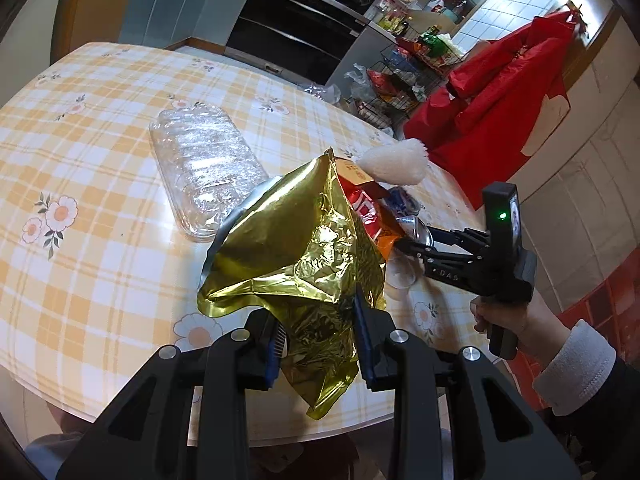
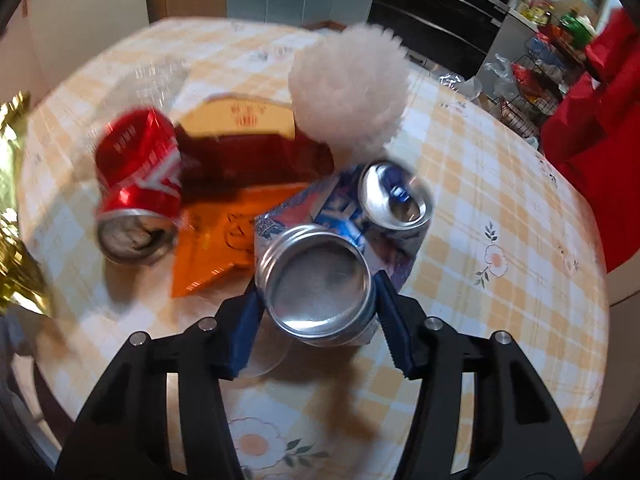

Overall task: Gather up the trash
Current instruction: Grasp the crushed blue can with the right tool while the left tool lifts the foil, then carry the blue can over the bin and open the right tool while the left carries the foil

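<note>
Gripping the crinkly gold bag point(image 1: 296, 264) tight between its blue pads, the left gripper point(image 1: 318, 332) points down at the checked table point(image 1: 100, 208), and the bag's mouth gapes toward the trash pile. To the right, a hand point(image 1: 508, 320) in a grey cuff tilts the right gripper point(image 2: 318, 326) down, its pads pressing both sides of a blue can point(image 2: 320, 280) that looks empty. A red can point(image 2: 138, 184) lies on its side left of it, and a white fluffy lump point(image 2: 350, 96) sits behind.

Gold foil bag point(image 1: 296, 248), red can point(image 2: 138, 184), yellow-checked tablecloth point(image 1: 100, 128)
</note>
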